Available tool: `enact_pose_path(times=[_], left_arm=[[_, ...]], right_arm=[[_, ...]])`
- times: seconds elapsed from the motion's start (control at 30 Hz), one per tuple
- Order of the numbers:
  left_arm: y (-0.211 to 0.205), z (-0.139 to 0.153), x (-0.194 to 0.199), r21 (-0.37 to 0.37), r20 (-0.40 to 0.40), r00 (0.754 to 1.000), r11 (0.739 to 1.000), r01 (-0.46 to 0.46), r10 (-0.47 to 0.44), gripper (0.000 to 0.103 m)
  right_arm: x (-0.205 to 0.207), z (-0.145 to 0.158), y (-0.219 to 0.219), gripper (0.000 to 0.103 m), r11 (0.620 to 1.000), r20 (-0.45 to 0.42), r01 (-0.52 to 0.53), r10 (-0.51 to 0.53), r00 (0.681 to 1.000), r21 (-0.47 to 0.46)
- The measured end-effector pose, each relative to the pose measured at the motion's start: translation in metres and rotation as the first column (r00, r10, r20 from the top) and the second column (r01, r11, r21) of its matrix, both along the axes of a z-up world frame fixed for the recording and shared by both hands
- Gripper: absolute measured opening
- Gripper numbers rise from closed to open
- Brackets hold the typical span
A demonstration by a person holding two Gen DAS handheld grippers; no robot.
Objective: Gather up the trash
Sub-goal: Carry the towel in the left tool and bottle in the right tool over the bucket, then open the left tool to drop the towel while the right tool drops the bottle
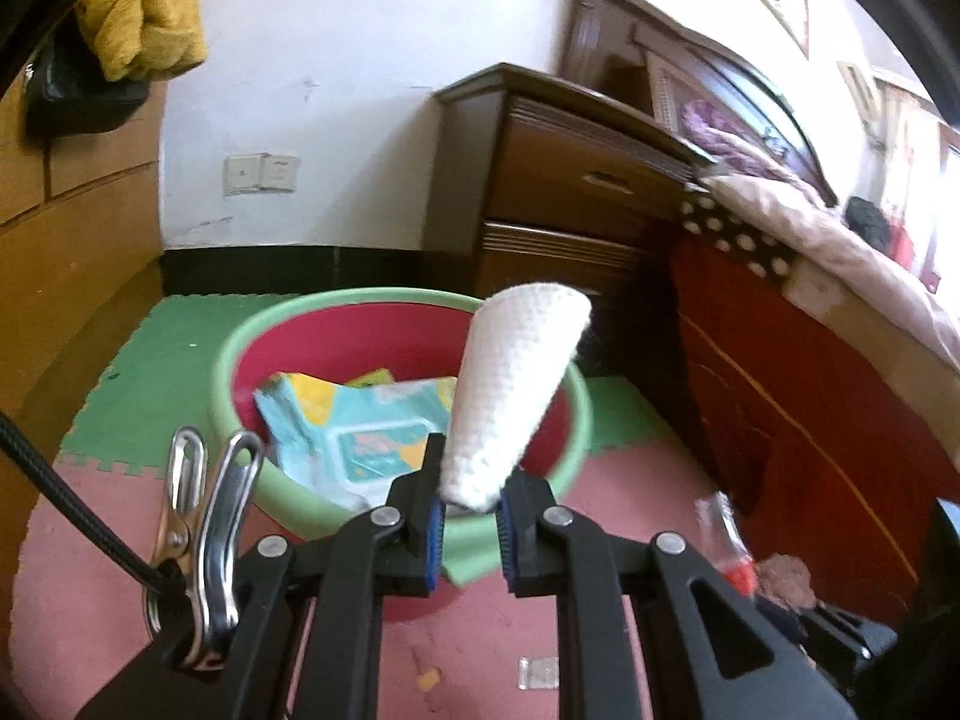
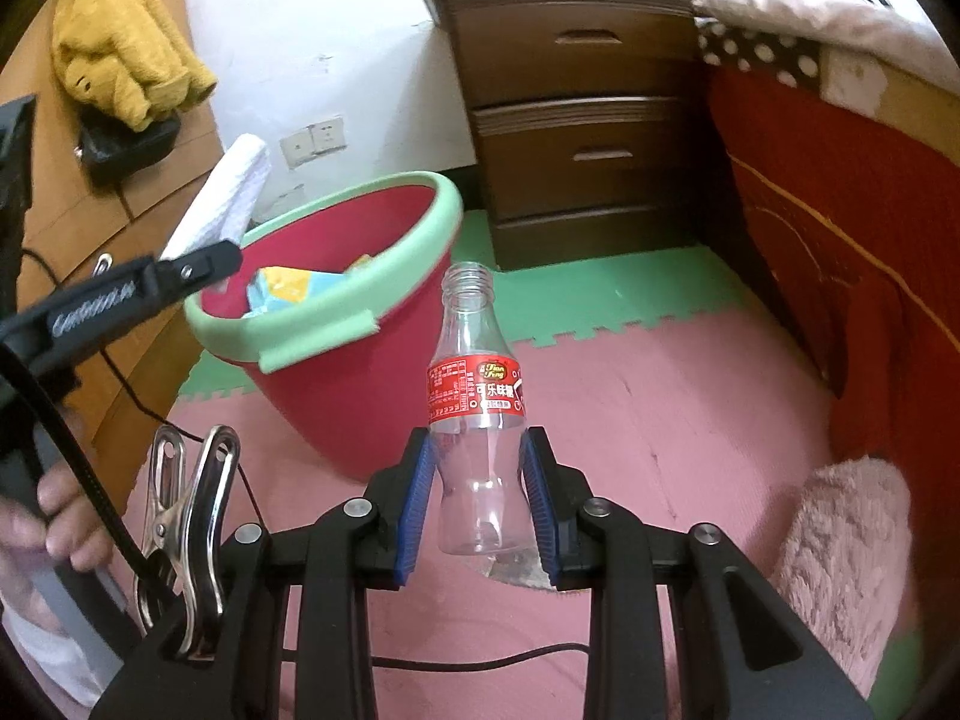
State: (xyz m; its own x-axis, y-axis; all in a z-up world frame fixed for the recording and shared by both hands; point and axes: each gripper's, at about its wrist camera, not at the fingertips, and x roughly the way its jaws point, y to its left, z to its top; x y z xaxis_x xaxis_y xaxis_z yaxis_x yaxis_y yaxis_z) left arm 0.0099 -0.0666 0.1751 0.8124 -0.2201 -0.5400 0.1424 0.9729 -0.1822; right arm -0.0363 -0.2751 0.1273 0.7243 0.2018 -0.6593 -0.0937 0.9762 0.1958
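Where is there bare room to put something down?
The pink floor mat between the red bucket and the red bedspread is bare. The green mat before the nightstand too. The bucket already holds packets.

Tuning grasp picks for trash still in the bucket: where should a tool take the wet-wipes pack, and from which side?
Grip the wet-wipes pack by its raised upper edge, coming from above through the open mouth of the bucket. It is a flat soft pouch leaning inside against the red wall, so the sides are blocked; only the top edge offers a thin pinchable fold. The lower end is hidden, a judgement only.
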Motion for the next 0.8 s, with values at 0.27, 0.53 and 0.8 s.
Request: enact_pose_path(times=[0.27, 0.53, 0.8], left_arm=[[0.028, 0.0, 0.053, 0.043, -0.031, 0.998, 0.997, -0.061, 0.062, 0.015], [0.035, -0.025, 0.086, 0.017, -0.094, 0.995, 1.0, -0.022, 0.023, 0.015], [0.035, -0.034, 0.094, 0.003, -0.1, 0.995, 1.0, 0.005, -0.005, 0.015]], right_arm=[[0.018, 0.019, 0.021, 0.031, 0.998, 0.035, -0.055, 0.056, 0.998, -0.038], [0.041, 0.031, 0.046, 0.031, 0.993, 0.07, -0.085, 0.091, 0.993, -0.084], [0.062, 0.037, 0.062, 0.031, 0.992, 0.095, -0.091, 0.098, 0.991, -0.083]])
